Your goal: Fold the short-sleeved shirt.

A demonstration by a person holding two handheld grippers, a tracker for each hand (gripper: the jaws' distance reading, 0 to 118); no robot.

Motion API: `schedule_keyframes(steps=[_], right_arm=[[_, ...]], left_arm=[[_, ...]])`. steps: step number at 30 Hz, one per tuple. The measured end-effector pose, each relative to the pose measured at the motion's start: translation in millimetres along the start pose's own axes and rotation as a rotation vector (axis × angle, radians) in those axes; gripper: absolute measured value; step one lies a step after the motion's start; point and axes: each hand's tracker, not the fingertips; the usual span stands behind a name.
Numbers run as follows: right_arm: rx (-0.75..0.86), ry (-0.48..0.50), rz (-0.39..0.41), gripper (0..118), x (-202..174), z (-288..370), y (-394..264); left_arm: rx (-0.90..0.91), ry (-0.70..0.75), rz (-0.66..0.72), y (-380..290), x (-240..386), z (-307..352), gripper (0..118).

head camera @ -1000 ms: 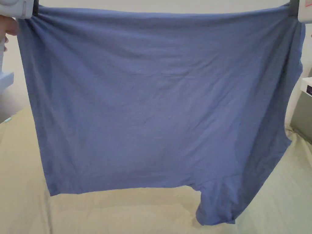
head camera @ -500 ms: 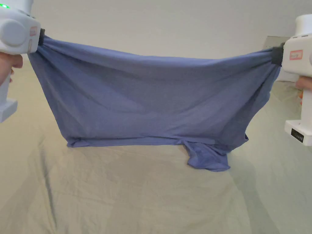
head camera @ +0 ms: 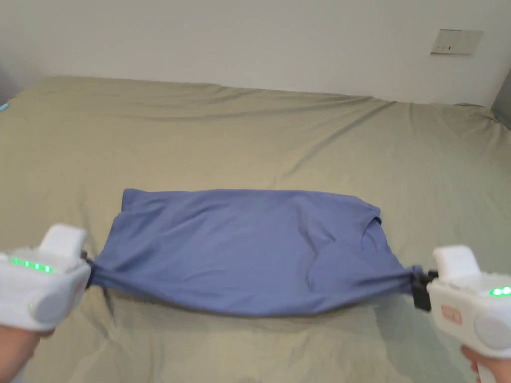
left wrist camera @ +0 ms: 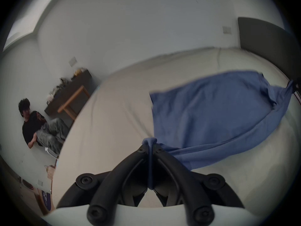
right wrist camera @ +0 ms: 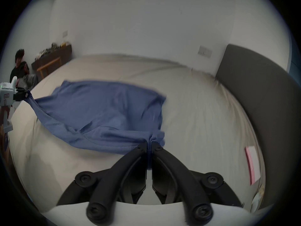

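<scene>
Two grippers pinch the near corners of the blue short-sleeved shirt [head camera: 244, 249], one at each end. The left gripper [head camera: 89, 273] has its jaws pressed together on a bunched knot of cloth; in the left gripper view that gripper [left wrist camera: 150, 145] shows a tuft of fabric poking out past the jaw tips and a thin strip of blue running down between them. The right gripper [head camera: 418, 287] clamps the opposite corner in the same way, and in its own view [right wrist camera: 149, 145] the cloth gathers into tight pleats just ahead of the closed tips.

Between the two grips the near edge of the shirt is pulled into a taut line that sags slightly in the middle, lifted a little off the bed [head camera: 249, 124]. From that edge the rest of the garment spreads away from the person and lies flat on the olive-beige sheet, its far edge fairly straight. Near the right side a sleeve or neckline fold shows as a darker crease, though which one it is cannot be told.

Each gripper is held by a hand low at the frame corners, the left hand [head camera: 15, 349] and the right hand [head camera: 491, 361]. Beyond the bed stands a pale wall with a switch plate [head camera: 456, 42]. In the left gripper view another person [left wrist camera: 37, 125] sits on the floor against the wall beside a dark low cabinet [left wrist camera: 68, 92].
</scene>
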Motion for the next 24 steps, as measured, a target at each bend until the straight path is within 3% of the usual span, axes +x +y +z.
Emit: schedule_keyframes(steps=[4, 6, 9, 15, 24], right_arm=[[-0.084, 0.036, -0.014, 7, -15.6, 20.6, -62.9], [-0.168, 0.046, -0.075, 7, -11.0, 26.4, -93.0], [-0.230, 0.042, -0.098, 7, -6.8, 46.8, -131.0], [-0.281, 0.048, -0.176, 7, 15.6, 86.2, -153.3], [-0.441, 0.072, -0.127, 7, 11.0, 99.9, -186.5]], left_arm=[[-0.100, -0.042, -0.063, -69.8, 19.8, 20.4, 0], [-0.158, -0.028, -0.132, -95.8, 28.7, 33.8, 0], [-0.144, -0.023, -0.186, -125.2, 28.1, 60.1, 0], [-0.168, -0.044, -0.204, -154.6, 0.5, 91.4, 0], [-0.236, -0.082, -0.356, -206.1, 12.9, 105.1, 0]])
